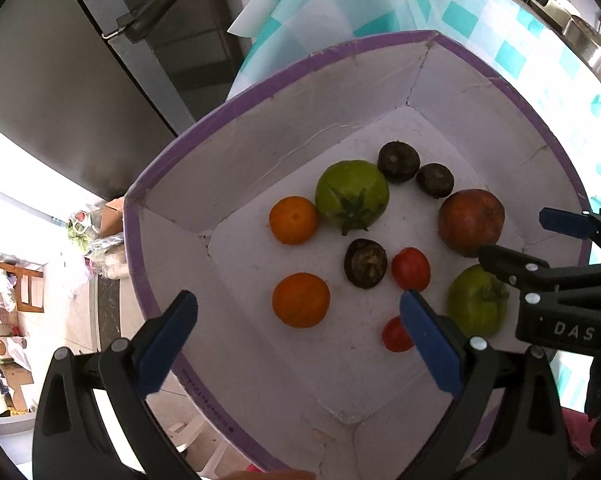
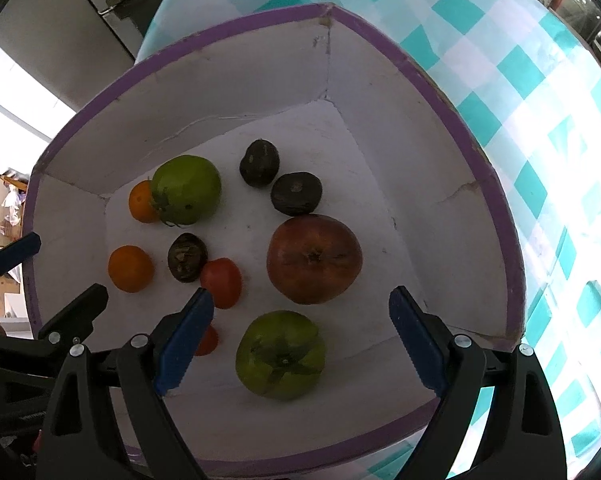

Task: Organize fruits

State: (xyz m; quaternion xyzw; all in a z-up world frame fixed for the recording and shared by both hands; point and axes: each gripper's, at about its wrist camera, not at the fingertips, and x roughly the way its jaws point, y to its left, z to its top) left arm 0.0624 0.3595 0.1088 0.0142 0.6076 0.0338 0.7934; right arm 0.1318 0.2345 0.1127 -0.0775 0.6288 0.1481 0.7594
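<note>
Fruits lie loose in the purple-rimmed box on the checked table, and with both jaws released above, we may nudge the near green tomato against the red one, probably bruising it.

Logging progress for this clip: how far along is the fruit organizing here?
Done: hard to say. All the fruit sits mixed in the purple-rimmed box, with oranges, green fruits, dark fruits, small red fruits and one large reddish fruit unsorted. In hand: nothing. The left gripper and right gripper are both open above the box. Left: apparently all the sorting.
</note>
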